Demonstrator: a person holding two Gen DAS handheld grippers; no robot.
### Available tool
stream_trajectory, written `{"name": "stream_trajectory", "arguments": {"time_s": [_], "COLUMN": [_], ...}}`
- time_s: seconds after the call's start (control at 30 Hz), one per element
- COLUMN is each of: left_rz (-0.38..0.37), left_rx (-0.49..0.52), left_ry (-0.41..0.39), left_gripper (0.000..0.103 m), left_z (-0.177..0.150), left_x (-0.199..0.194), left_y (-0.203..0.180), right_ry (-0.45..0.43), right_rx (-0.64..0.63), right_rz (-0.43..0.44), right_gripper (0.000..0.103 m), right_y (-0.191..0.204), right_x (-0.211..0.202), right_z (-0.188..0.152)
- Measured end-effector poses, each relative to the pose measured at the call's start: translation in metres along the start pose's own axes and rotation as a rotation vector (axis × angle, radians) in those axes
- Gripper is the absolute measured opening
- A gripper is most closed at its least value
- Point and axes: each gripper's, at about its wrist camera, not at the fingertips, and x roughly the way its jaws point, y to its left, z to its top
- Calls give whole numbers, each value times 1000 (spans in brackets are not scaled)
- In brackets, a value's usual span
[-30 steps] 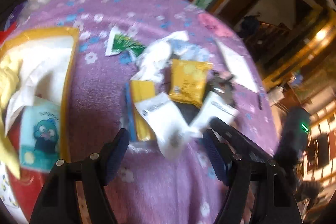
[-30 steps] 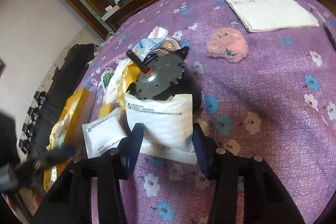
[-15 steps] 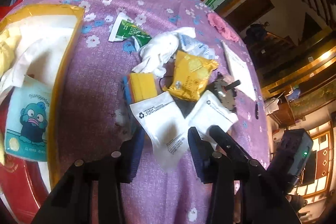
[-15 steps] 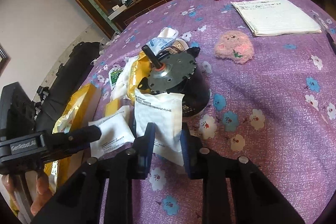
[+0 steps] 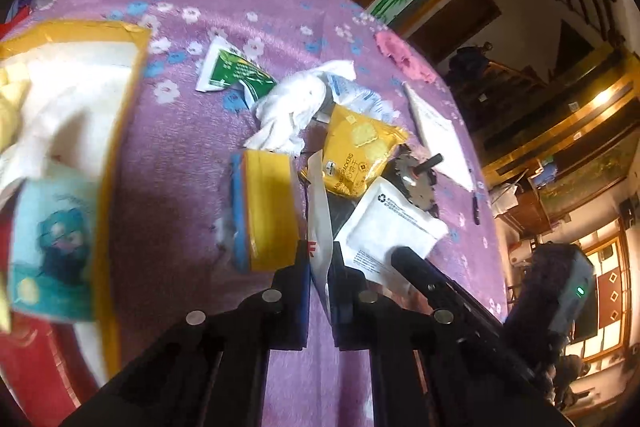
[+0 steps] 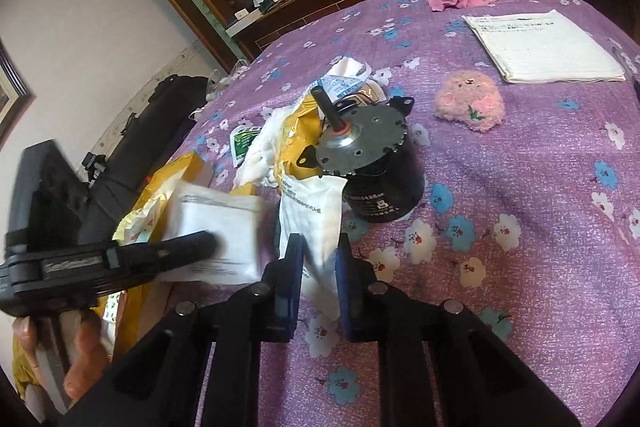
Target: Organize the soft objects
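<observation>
Left wrist view: my left gripper has its jaws nearly together, pinching a white pouch by its near end; the pouch stands edge-on, its long axis running straight ahead from the fingertips toward the yellow cracker bag. Just left of the tips lies a yellow packet; well off to the left sits the yellow-rimmed tray, already holding soft items. I judge that the carry goes leftward, across the packet. The right gripper's finger reaches in from the right over the second white pouch. Right wrist view: my right gripper is pinched on the second white pouch, which rises ahead from the tips and ends just short of the black motor. The left gripper sits to the left with its pouch, motion-blurred. The left tool is nearer the tray; the right must cross behind it.
</observation>
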Motion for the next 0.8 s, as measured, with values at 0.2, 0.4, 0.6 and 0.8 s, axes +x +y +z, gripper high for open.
{"name": "stream_trajectory", "arguments": {"time_s": [0.2, 0.4, 0.6, 0.8], "left_rz": [-58, -88, -75, -45], "left_rx": [9, -15, -69, -99], "left_ry": [-25, -51, -159, -245], "left_gripper": [6, 6, 6, 6], "left_z": [-22, -36, -37, -35], "left_x": [-33, -63, -124, -164], "left_y": [11, 24, 55, 82], "right_ry": [-9, -17, -25, -14], "right_rx": [27, -1, -103, -167], "right_rz": [26, 47, 130, 213], "right_gripper": [9, 9, 9, 9], "right_y": [0, 26, 91, 143], "right_x": [-22, -37, -41, -28], "right_z": [-20, -32, -29, -18]}}
